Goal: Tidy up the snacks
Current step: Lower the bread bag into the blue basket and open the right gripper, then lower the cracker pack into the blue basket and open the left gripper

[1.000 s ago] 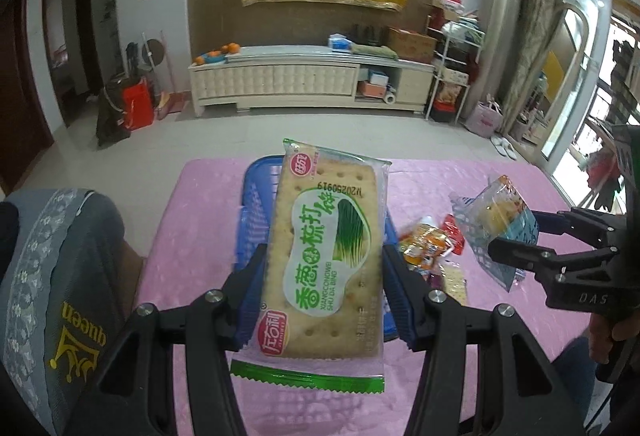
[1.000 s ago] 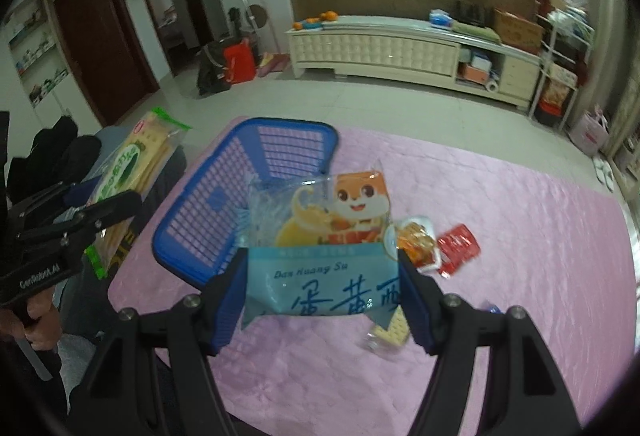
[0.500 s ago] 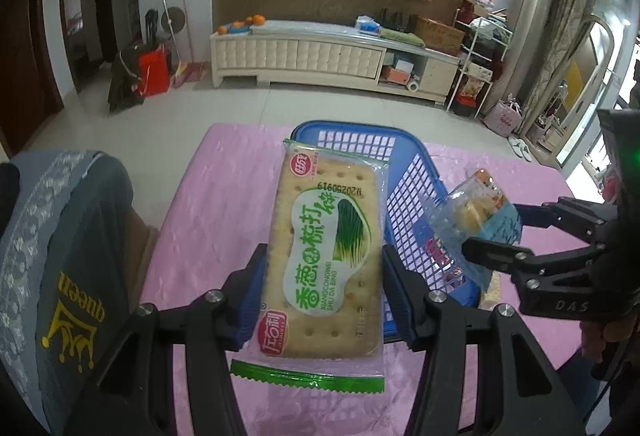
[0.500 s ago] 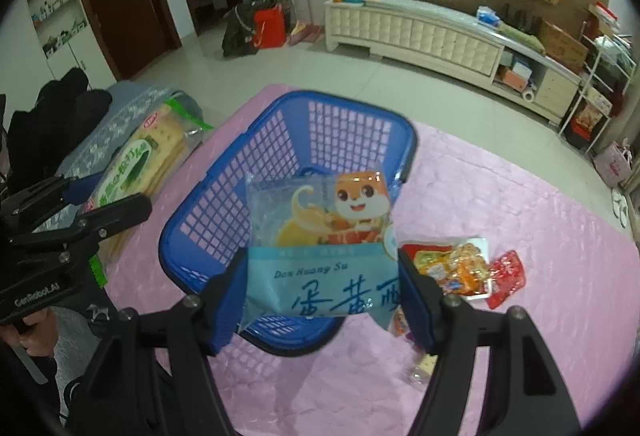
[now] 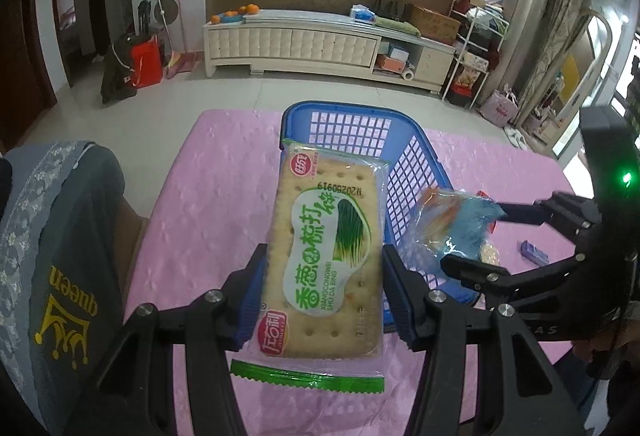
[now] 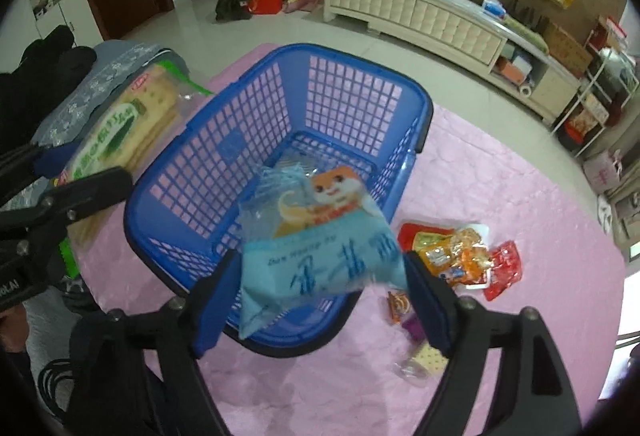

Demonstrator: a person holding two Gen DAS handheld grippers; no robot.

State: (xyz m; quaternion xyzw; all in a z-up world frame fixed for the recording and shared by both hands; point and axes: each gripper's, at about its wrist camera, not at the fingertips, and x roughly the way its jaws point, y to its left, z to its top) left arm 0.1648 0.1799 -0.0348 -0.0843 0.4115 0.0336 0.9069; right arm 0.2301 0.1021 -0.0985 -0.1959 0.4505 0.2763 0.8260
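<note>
Item 1: my right hand-held gripper [image 6: 320, 272]. Its jaws are opening; the blue snack bag [image 6: 320, 248] sits between them, blurred and tilted, with a gap showing at each pad, directly above the near end of the blue basket [image 6: 248, 140].

Item 2: my left hand-held gripper [image 5: 322, 290]. Clamped on the cracker pack [image 5: 326, 260] by its two long edges, green crimped end toward me, far end over the basket's near left rim.

Item 3: the basket, standing on the pink tabletop [image 6: 500, 176], with one clear wrapper on its floor.

Item 4: loose snacks on the tabletop to the right of the basket: an orange packet [image 6: 452, 256], a red packet [image 6: 504, 268] touching it, a small cracker packet [image 6: 428, 358] nearer me.

Item 5: a grey cushion [image 5: 52, 256] at the tabletop's left edge.
</note>
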